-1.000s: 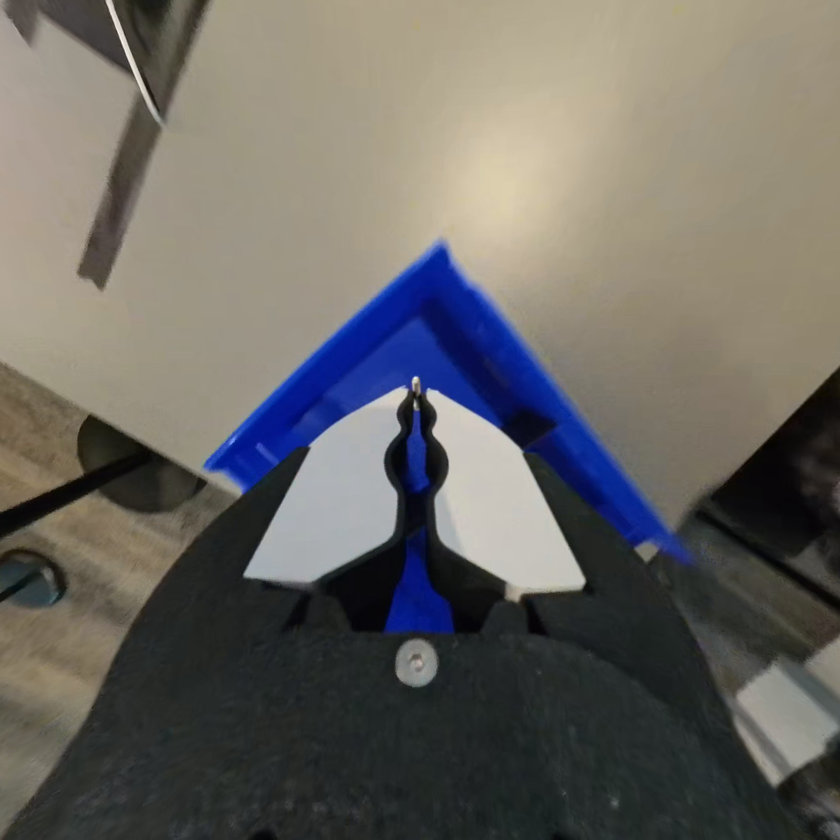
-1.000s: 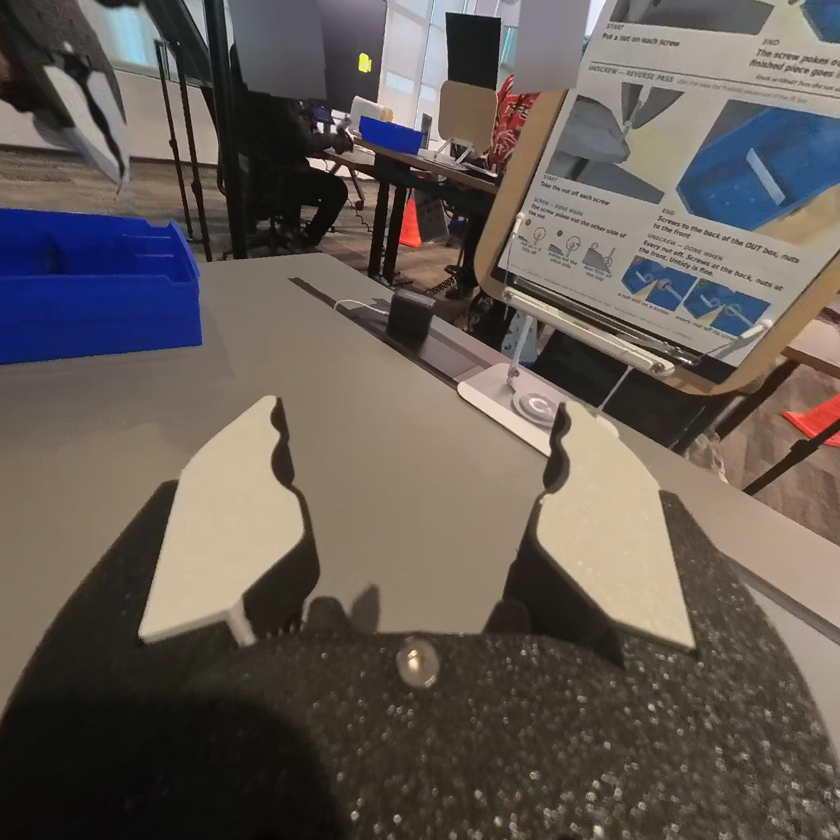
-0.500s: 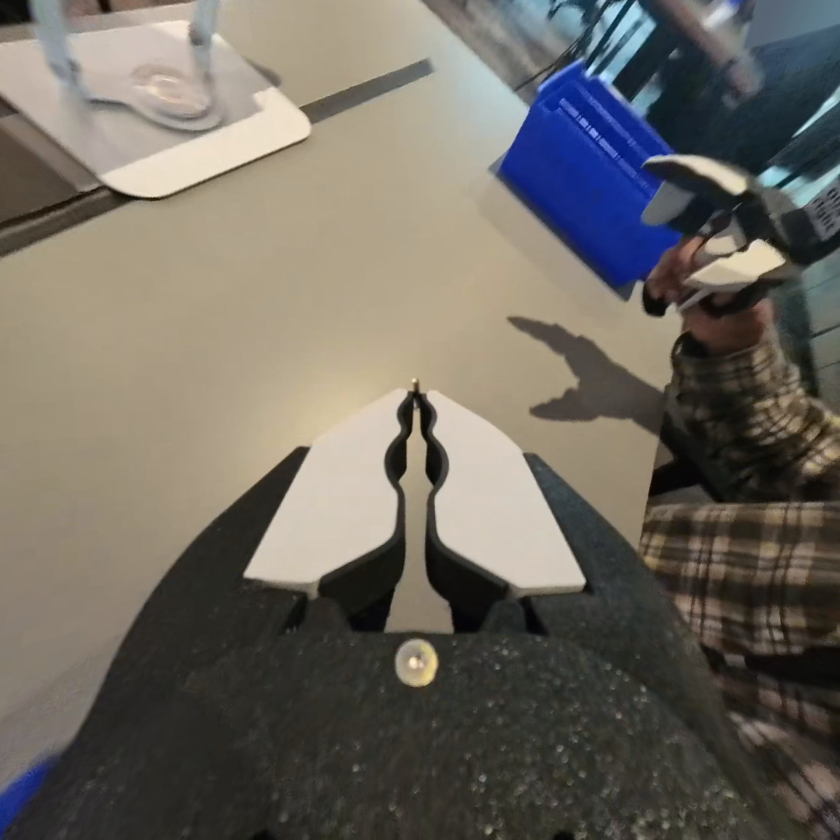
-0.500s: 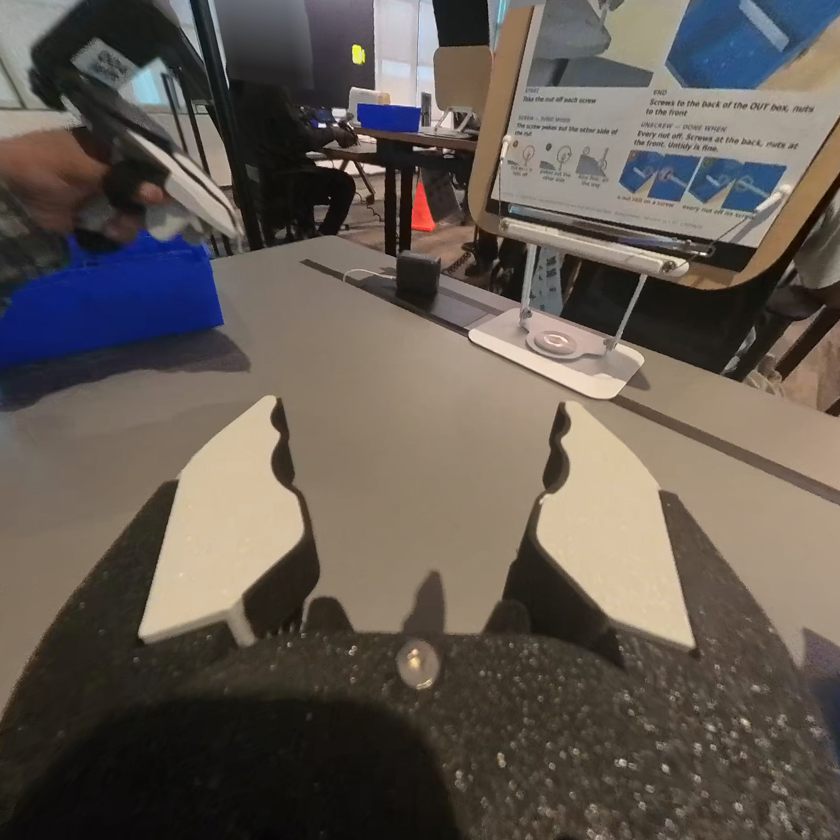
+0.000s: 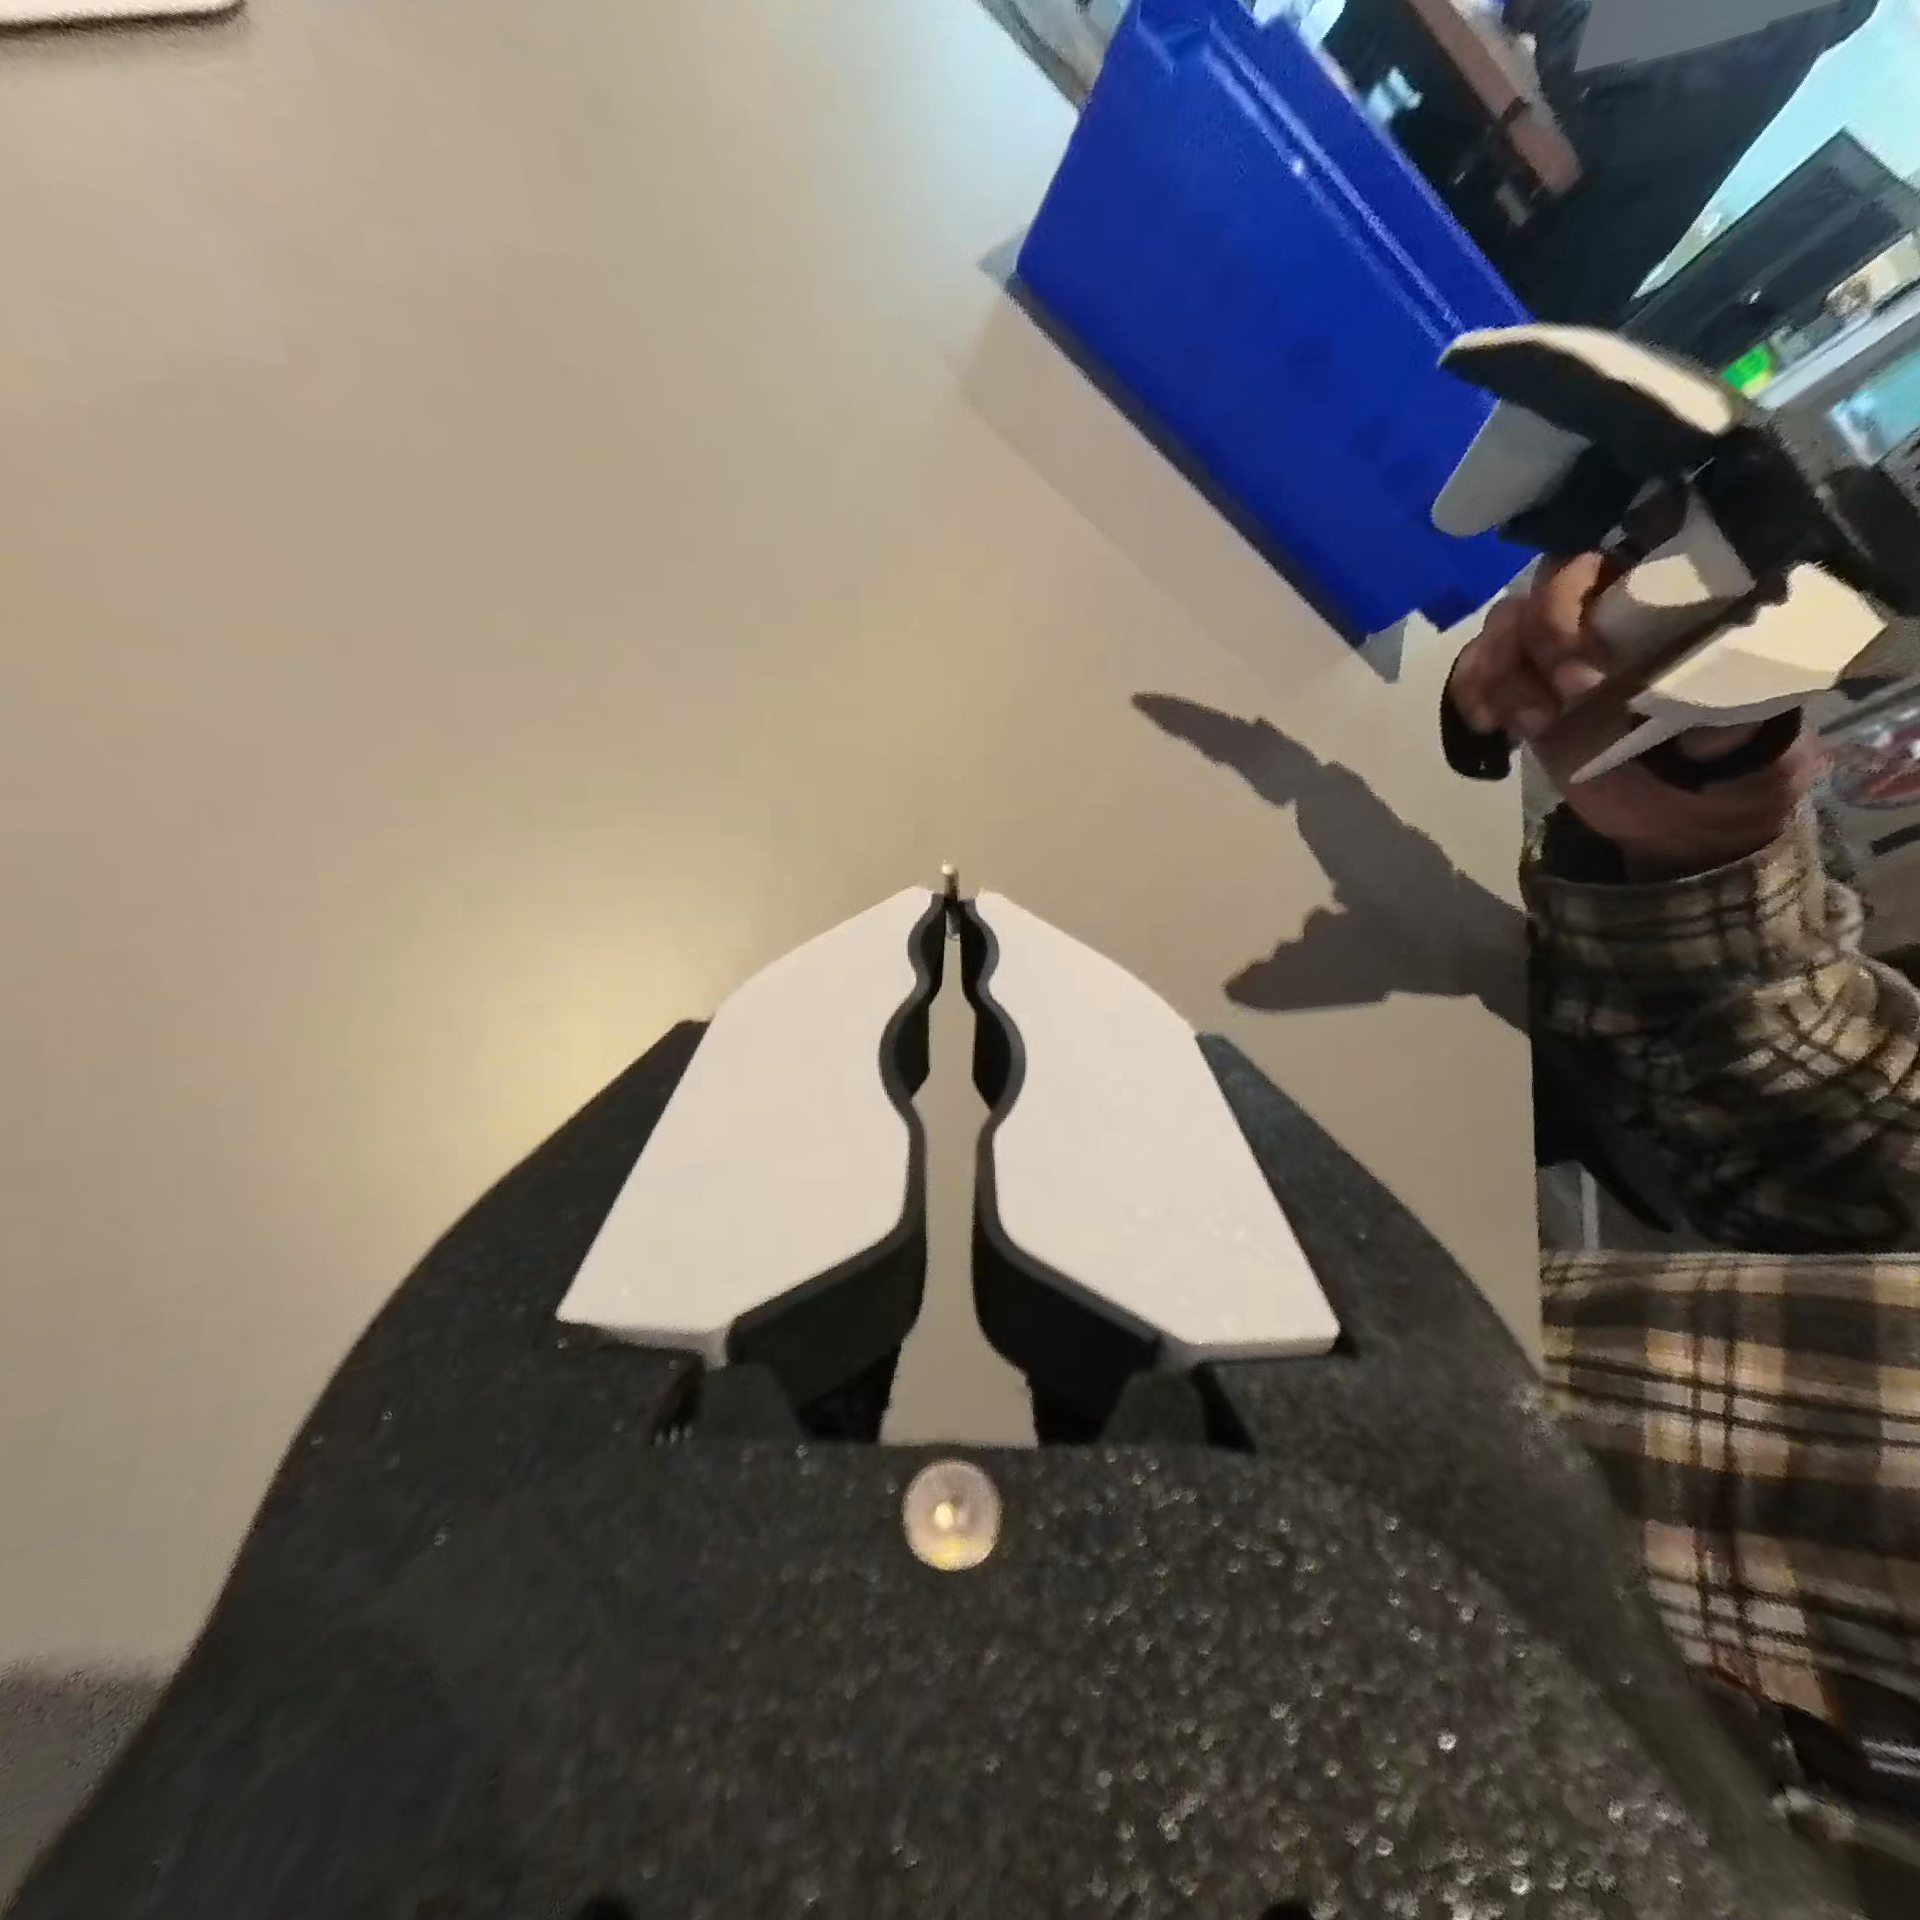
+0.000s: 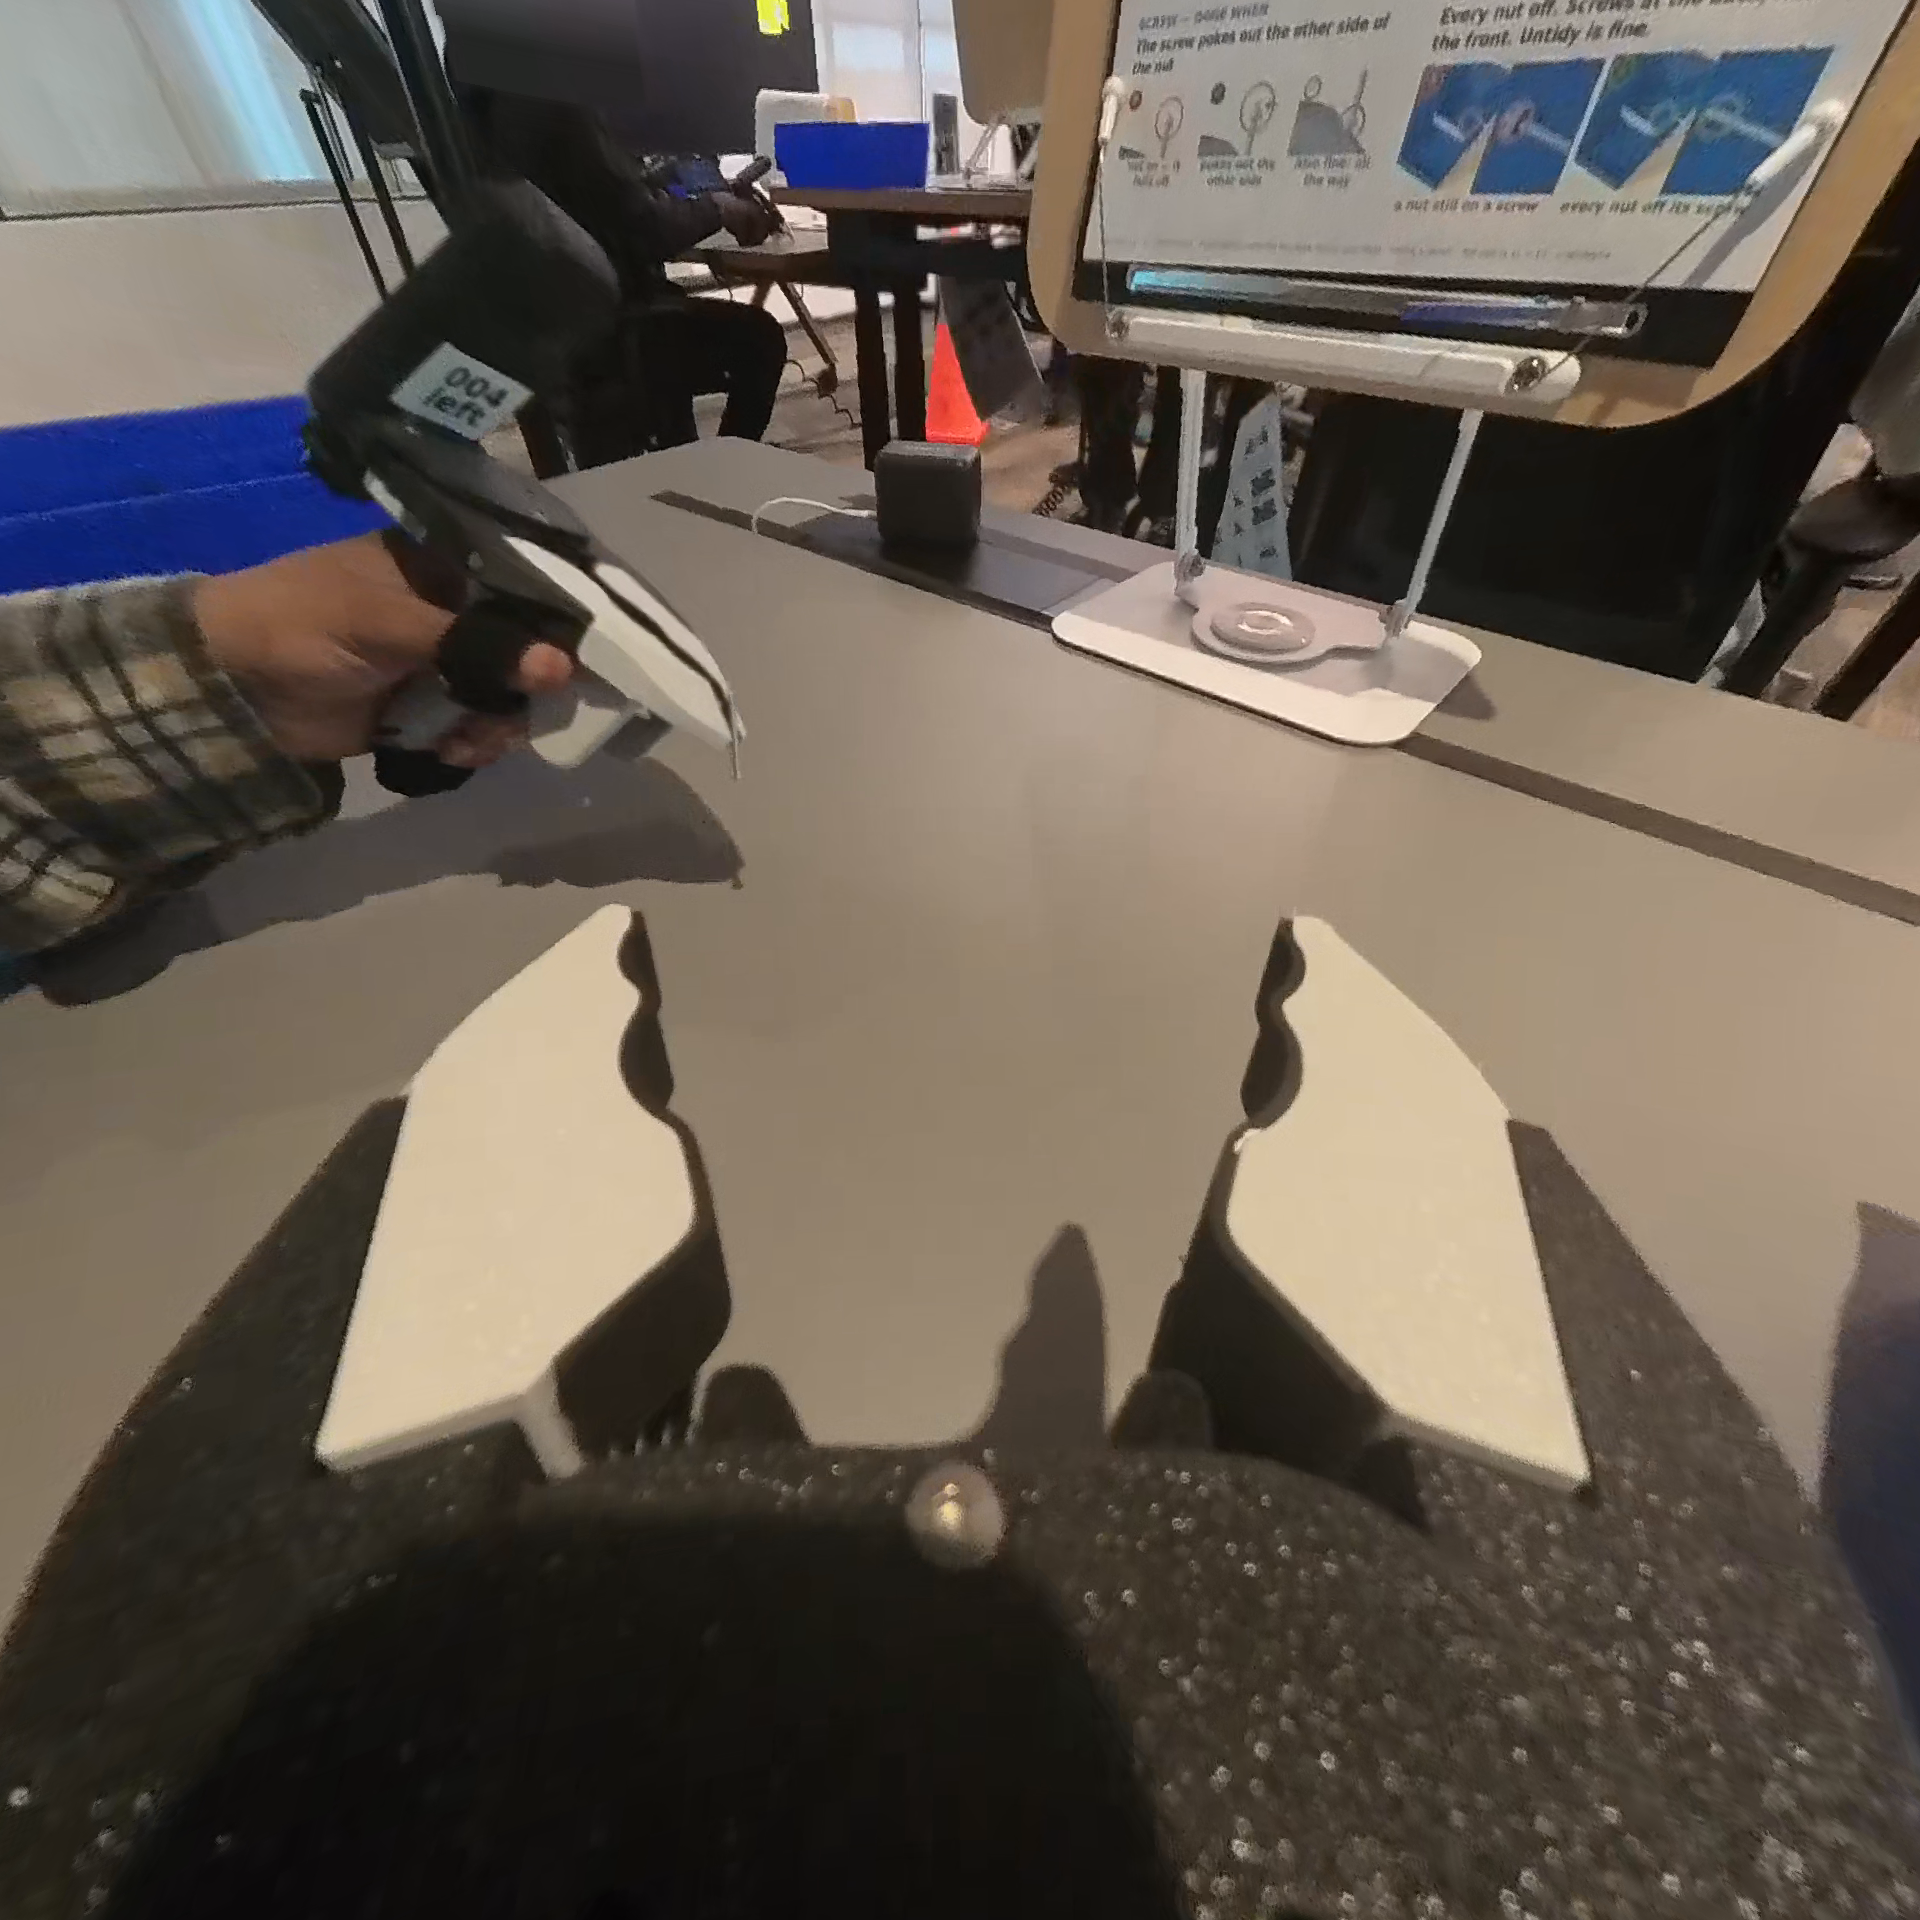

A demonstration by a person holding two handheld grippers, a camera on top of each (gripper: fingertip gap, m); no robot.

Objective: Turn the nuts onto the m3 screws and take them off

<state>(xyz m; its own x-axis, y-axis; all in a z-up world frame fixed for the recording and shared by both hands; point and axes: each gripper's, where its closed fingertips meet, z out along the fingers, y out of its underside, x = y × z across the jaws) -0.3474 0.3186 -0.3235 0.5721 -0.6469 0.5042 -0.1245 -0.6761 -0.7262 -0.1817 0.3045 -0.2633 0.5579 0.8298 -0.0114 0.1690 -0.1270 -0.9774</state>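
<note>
1. Left wrist view: left gripper point(image 5: 948, 902) sits at centre, its white fingers point(image 5: 790, 1122) clenched almost together, pinching a thin metal screw point(image 5: 947, 881) at the very tips. Only the screw's small end pokes out past the tips, toward 12 o'clock.
2. Grey table point(image 5: 468, 520) fills the bkgd under the gripper; the screw is held above it, not touching.
3. At 2 o'clock, a blue bin point(image 5: 1247, 312) stands on the table, well apart from the screw.
4. At 3 o'clock, right gripper point(image 5: 1558, 561) is held by a hand point(image 5: 1621, 748) w/ a plaid sleeve point(image 5: 1704, 1039). Its fingers are spread apart and empty. Its shadow lies on the table between the 2 grippers.
5. Right wrist view: right gripper point(image 6: 956, 997) fills the lower half, released, fingers point(image 6: 520, 1184) wide apart w/ nothing between them, only table point(image 6: 987, 831) showing.
6. At 10 o'clock, left gripper point(image 6: 734, 740) is held by a hand point(image 6: 343, 644), tips angled down, the screw point(image 6: 736, 756) a thin sliver at its tips, above the table.
7. At 1 o'clock, a white stand point(image 6: 1268, 655) on the table carries an instruction board point(image 6: 1455, 156). A small black box point(image 6: 927, 494) sits at 12 o'clock.
8. No nut can be made out in either view.
</note>
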